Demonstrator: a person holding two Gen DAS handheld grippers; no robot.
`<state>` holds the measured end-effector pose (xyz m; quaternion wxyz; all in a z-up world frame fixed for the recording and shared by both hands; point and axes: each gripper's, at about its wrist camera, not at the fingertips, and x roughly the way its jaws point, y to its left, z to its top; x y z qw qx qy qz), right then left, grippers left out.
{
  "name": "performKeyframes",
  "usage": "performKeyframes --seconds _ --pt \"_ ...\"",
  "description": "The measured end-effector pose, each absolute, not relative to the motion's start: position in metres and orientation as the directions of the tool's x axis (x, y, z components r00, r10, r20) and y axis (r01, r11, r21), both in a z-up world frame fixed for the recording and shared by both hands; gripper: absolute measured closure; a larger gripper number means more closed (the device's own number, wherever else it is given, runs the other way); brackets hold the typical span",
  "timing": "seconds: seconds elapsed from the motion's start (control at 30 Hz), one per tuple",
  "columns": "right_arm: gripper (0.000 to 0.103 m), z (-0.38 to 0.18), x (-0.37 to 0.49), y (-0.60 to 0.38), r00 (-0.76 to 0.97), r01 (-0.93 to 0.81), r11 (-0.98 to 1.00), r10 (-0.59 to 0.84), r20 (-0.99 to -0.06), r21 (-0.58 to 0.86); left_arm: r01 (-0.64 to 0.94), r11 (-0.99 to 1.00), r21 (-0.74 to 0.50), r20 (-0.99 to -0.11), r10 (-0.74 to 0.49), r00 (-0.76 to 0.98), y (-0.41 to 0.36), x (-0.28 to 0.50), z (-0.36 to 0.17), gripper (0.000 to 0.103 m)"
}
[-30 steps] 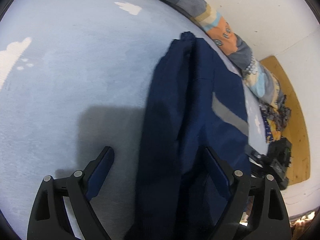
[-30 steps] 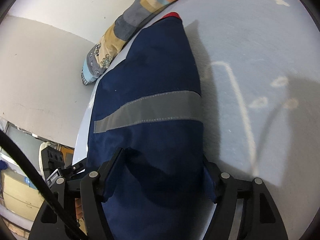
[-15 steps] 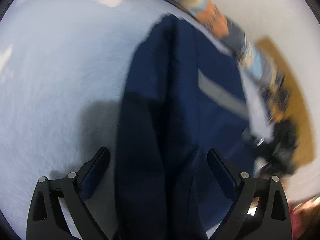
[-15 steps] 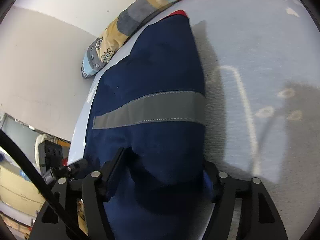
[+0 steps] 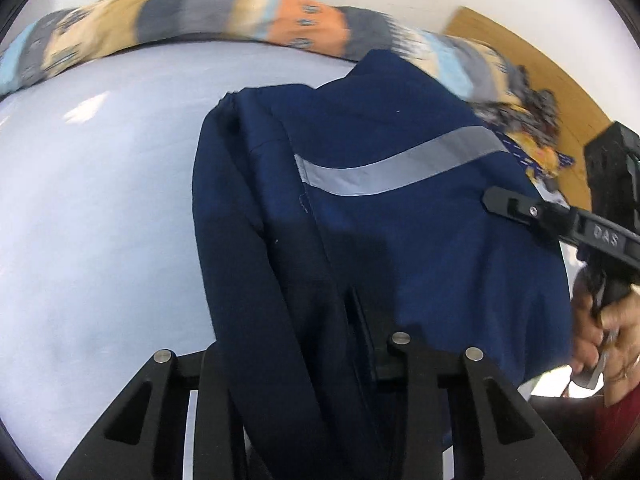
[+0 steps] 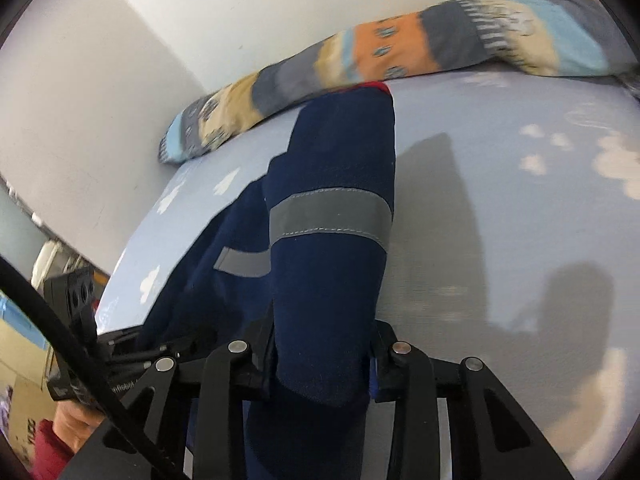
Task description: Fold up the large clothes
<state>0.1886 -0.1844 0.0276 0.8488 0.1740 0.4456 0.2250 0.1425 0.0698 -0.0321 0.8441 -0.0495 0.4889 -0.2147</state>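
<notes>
The left gripper [image 5: 298, 344] has its jaws closing on a thick fold of the dark blue clothes [image 5: 400, 208], and the cloth sits right between them, pinched tight. The right gripper [image 6: 320, 356] is doing the same thing: its jaws are closing with another bunch of the blue clothes [image 6: 332, 280] squeezed between them.

From both grippers the blue clothes stretch away across the bed [image 5: 100, 200]. The bed has a pale blue sheet with little white clouds [image 6: 532, 164] on it. The near end of the clothes is lifted up off the sheet, and the far end lies close to the striped blanket [image 5: 240, 20].

A shiny grey stripe [image 5: 392, 168] runs across the blue clothes, about halfway along them. A bit of red [image 6: 376, 86] peeks out at the far end of the clothes, right by the blanket.

The striped blanket is rolled up along the far edge of the bed, against the white wall [image 6: 120, 60]. It has orange, grey, tan and light blue bands.

Beside the clothes, on the side away from the open sheet, a person's hand [image 5: 604, 320] holds the handle of the right gripper. A red sleeve [image 5: 612, 432] shows just below that hand.
</notes>
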Motion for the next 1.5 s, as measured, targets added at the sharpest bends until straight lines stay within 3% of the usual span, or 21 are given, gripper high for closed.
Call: performKeyframes --seconds 0.1,0.2,0.27,0.4,0.47,0.53,0.63,0.73,0.87,0.93,1.1,1.23,1.37,1.5 --pt "0.067 0.024 0.183 -0.228 0.519 -0.18 0.863 0.491 -0.699 0.473 0.375 0.888 -0.264 -0.828 -0.409 0.384 0.022 0.145 -0.04 0.068" --pt "0.049 -0.001 0.181 -0.264 0.501 -0.066 0.912 0.38 -0.778 0.404 0.42 0.9 -0.117 -0.873 -0.295 0.388 -0.012 0.141 -0.048 0.053" --pt "0.048 -0.016 0.177 -0.286 0.447 0.024 0.933 0.311 -0.839 0.358 0.434 0.898 -0.076 -0.875 -0.268 0.402 -0.014 0.142 -0.04 0.053" --pt "0.048 0.022 0.158 -0.306 0.528 0.052 0.939 0.262 -0.808 0.339 0.397 0.916 -0.053 -0.843 -0.255 0.474 0.01 0.129 -0.015 0.05" --pt "0.052 0.039 0.142 -0.301 0.559 -0.025 0.935 0.306 -0.771 0.353 0.4 0.915 -0.044 -0.804 -0.27 0.53 0.019 0.117 0.002 0.05" --pt "0.071 0.045 0.129 -0.288 0.554 -0.079 0.93 0.339 -0.76 0.358 0.426 0.904 -0.047 -0.753 -0.312 0.58 0.021 0.102 0.02 0.051" --pt "0.082 0.034 0.106 -0.258 0.495 -0.135 0.924 0.375 -0.784 0.357 0.509 0.855 -0.1 -0.722 -0.414 0.554 0.012 0.087 0.027 0.051" --pt "0.084 0.017 0.094 -0.234 0.444 -0.175 0.933 0.361 -0.82 0.315 0.554 0.829 -0.076 -0.784 -0.393 0.48 -0.003 0.081 0.002 0.051" --pt "0.088 -0.017 0.087 -0.23 0.365 -0.154 0.944 0.33 -0.871 0.293 0.518 0.85 0.092 -0.89 -0.163 0.427 -0.01 0.086 -0.049 0.05" --pt "0.088 -0.031 0.091 -0.233 0.325 -0.138 0.934 0.358 -0.875 0.331 0.506 0.861 0.053 -0.896 -0.183 0.405 -0.003 0.088 -0.047 0.05" --pt "0.088 0.0 0.097 -0.246 0.388 -0.162 0.899 0.437 -0.811 0.407 0.483 0.874 -0.061 -0.805 -0.329 0.494 0.026 0.089 0.0 0.05" --pt "0.086 0.03 0.127 -0.255 0.524 -0.128 0.946 0.318 -0.79 0.297 0.411 0.901 -0.14 -0.696 -0.385 0.607 0.032 0.104 0.026 0.045" --pt "0.085 0.039 0.19 -0.252 0.574 -0.102 0.954 0.288 -0.766 0.282 0.35 0.934 -0.073 -0.644 -0.312 0.699 0.005 0.112 0.019 0.037" --pt "0.085 0.015 0.262 -0.233 0.58 -0.042 0.978 0.189 -0.792 0.203 0.267 0.964 0.008 -0.712 -0.182 0.678 -0.015 0.131 -0.019 0.034"
